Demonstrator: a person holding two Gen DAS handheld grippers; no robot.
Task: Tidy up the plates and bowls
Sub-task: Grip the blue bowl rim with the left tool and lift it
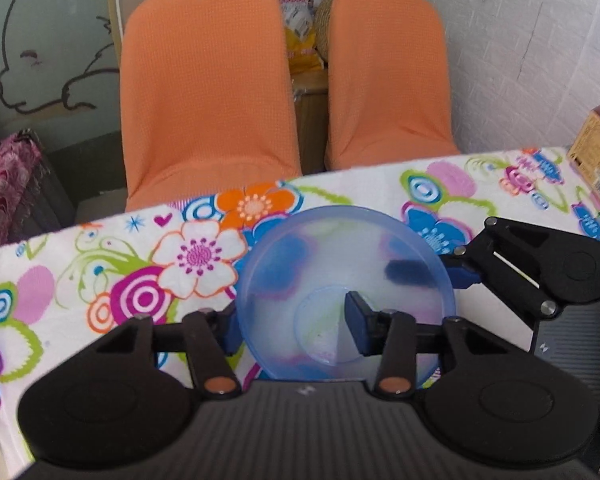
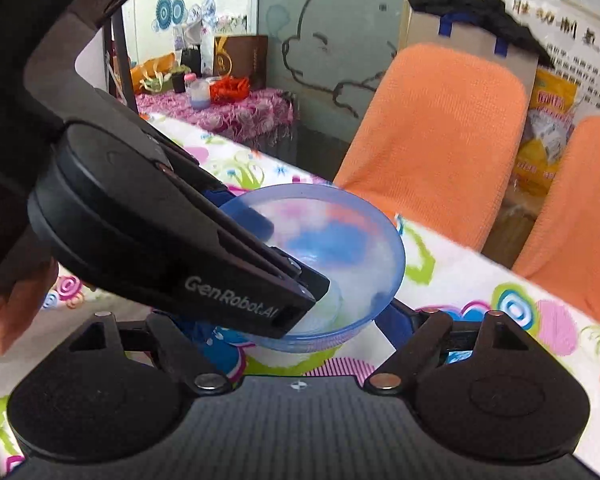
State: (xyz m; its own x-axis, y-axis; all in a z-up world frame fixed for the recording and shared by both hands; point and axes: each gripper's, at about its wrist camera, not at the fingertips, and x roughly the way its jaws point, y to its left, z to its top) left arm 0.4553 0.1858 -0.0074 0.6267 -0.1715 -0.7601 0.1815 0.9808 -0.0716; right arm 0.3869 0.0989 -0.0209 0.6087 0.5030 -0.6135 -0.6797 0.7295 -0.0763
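- Blue, half-clear plastic: the bowl (image 1: pixel 346 280) is in both views, tilted, just over the flowered cloth of the desk (image 1: pixel 100 280).
- We see the left tongs (image 1: pixel 296 326) shut on its rim, 1 pad inside and 1 outside.
- Right tongs (image 2: pixel 300 328) hold the opposite wall of the bowl between their pads; whether they press it, we cannot tell.
- We judge 1 bowl is being handed over or carried; next, 1 side must let go.
- "GenRobot.AI" is written on the left tool.
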